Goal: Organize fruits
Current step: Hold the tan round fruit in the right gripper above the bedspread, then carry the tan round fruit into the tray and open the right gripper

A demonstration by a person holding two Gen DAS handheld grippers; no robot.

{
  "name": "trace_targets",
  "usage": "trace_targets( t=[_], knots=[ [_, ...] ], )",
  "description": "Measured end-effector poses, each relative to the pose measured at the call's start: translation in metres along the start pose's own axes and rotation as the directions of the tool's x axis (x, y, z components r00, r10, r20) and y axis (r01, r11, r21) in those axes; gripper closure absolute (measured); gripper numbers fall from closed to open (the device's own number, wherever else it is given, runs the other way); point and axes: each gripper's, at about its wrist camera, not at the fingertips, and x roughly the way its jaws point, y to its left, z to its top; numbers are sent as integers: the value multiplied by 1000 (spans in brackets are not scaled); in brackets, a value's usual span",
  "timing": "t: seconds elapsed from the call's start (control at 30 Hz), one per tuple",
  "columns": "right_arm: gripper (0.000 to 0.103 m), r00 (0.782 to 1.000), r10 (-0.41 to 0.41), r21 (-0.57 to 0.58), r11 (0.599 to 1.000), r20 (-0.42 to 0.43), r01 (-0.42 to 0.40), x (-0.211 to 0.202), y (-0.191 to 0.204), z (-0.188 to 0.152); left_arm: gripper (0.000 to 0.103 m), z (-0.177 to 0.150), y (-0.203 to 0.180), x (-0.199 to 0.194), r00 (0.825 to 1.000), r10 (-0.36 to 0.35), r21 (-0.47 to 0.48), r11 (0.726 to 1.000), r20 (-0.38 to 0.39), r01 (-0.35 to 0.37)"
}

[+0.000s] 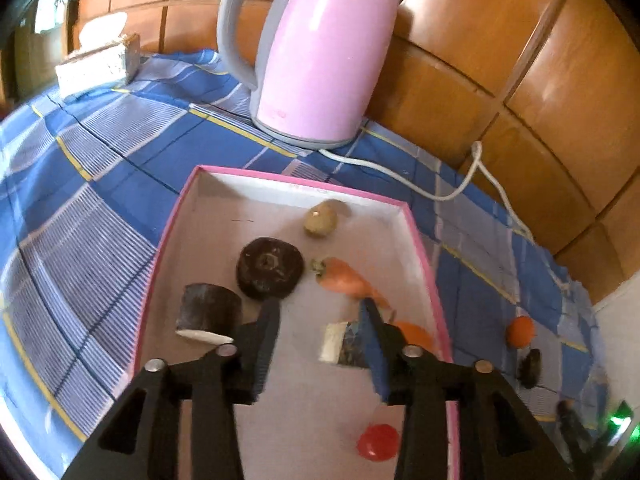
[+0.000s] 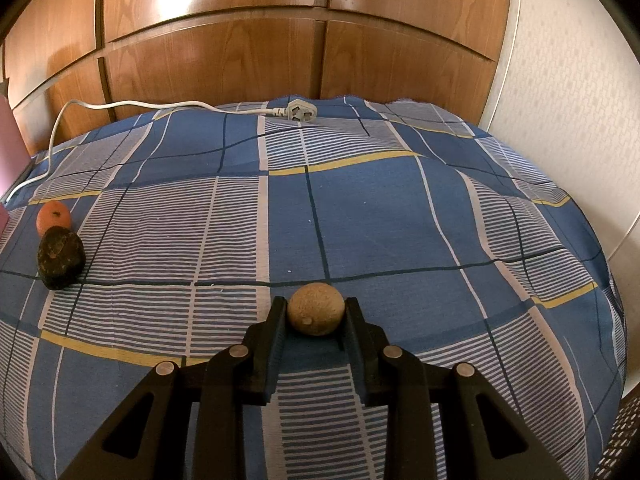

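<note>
Fruits are split btwn two spots: several already lie in the shallow pink-rimmed cardboard box (image 1: 416, 232) at centre of the left wrist view, i.e. a tan round fruit (image 1: 321, 220) near its far wall, a flat dark-brown disc-shaped piece (image 1: 269, 268) mid-box, an orange carrot-shaped piece (image 1: 346, 278) to its right, a dark cut cylinder w/ a white face (image 1: 208, 312) at left, a small dark block w/ a white side (image 1: 340, 344) and a red round fruit (image 1: 378, 442) at the bottom. The left gripper (image 1: 322, 312) hovers over the box w/ jaws part-open and nothing btwn them. In the right wrist view the right gripper (image 2: 316, 316) is clamped narrow on a tan rough-skinned ball-shaped fruit (image 2: 316, 314), lower centre of frame, just over the blue checked cloth (image 2: 360, 208). Still out on the cloth at left edge: a small orange round fruit (image 2: 53, 218) and a dark lumpy fruit (image 2: 60, 258) touching it. Step in hand looks like carrying the tan ball to the box. To do it well: keep the squeeze steady since the ball sits right at the fingertips and could roll out, lift clear of the cloth, cross the pink rim w/o clipping it, aim for a bare patch of box floor, go low before letting go so it doesn't roll. Move the left gripper aside first to avoid a clash. Mind the white power cord (image 2: 132, 106) at the upper left.
</note>
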Motion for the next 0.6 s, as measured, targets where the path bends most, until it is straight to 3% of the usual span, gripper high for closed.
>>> trace_targets(
  t=[0.07, 0.23, 0.6],
  knots=[
    [74, 1000, 0, 0, 1000, 0, 0, 0, 0, 0, 59, -3, 2, -2, 1000, -7, -10, 1000, -2, 7],
    [74, 1000, -3, -3, 1000, 0, 3, 0, 0, 0, 59, -19, 6, -17, 996, 85, -18, 996, 28, -84],
    [74, 1000, -6, -5, 1000, 1, 6, 0, 1, 0, 56, -42, 1, -52, 989, 112, -15, 994, 93, -111]
  ],
)
